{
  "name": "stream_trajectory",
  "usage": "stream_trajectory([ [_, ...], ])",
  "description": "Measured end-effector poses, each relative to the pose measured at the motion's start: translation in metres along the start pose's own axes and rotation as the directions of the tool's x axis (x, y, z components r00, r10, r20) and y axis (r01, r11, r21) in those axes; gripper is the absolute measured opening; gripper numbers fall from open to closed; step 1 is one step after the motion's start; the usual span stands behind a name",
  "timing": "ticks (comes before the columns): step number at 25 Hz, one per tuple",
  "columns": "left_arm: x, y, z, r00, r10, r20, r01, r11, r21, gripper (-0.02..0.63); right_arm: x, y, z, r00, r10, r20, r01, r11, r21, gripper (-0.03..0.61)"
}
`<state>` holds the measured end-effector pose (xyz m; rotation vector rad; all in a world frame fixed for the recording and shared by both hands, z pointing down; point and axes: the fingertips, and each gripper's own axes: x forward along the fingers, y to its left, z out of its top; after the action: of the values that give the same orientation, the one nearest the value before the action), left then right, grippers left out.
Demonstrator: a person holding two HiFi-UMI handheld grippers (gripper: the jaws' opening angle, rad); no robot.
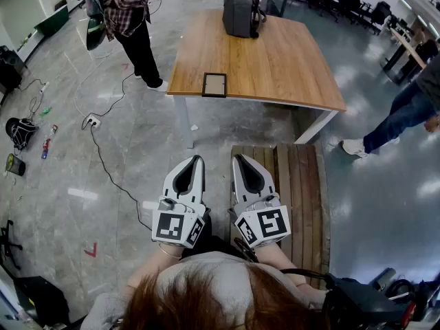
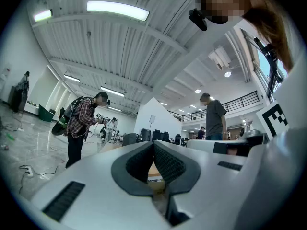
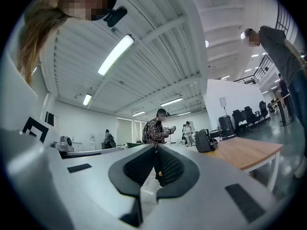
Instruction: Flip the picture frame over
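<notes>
Ahead, picture frame at table edge, face unclear, L tool, R tool closed, empty

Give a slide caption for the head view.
Left claw and right claw shut, picture frame ahead on the wooden table.

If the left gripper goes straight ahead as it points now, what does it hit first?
Probably the near edge of the light wooden table, close to the dark-rimmed rectangular picture frame. Whether it clears the top is unclear.
</notes>
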<state>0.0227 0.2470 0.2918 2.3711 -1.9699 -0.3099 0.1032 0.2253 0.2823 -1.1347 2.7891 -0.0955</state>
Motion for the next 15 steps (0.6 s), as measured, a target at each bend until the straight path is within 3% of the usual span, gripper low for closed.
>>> stream_trajectory([
  [8,0.066,0.044,-0.005,1.000,0.004,0.030,-0.004,1.000,-0.009,0.006,0.068,-0.030,-0.008,1.000,0.002,-0.004,-0.002,0.999,-0.043,0.015],
  [15,0.164,0.113,-0.010,0.999,-0.019,0.026,0.019,1.000,-0.012,0.006,0.176,-0.073,-0.015,1.000,-0.026,0.003,0.026,0.998,-0.057,0.015],
])
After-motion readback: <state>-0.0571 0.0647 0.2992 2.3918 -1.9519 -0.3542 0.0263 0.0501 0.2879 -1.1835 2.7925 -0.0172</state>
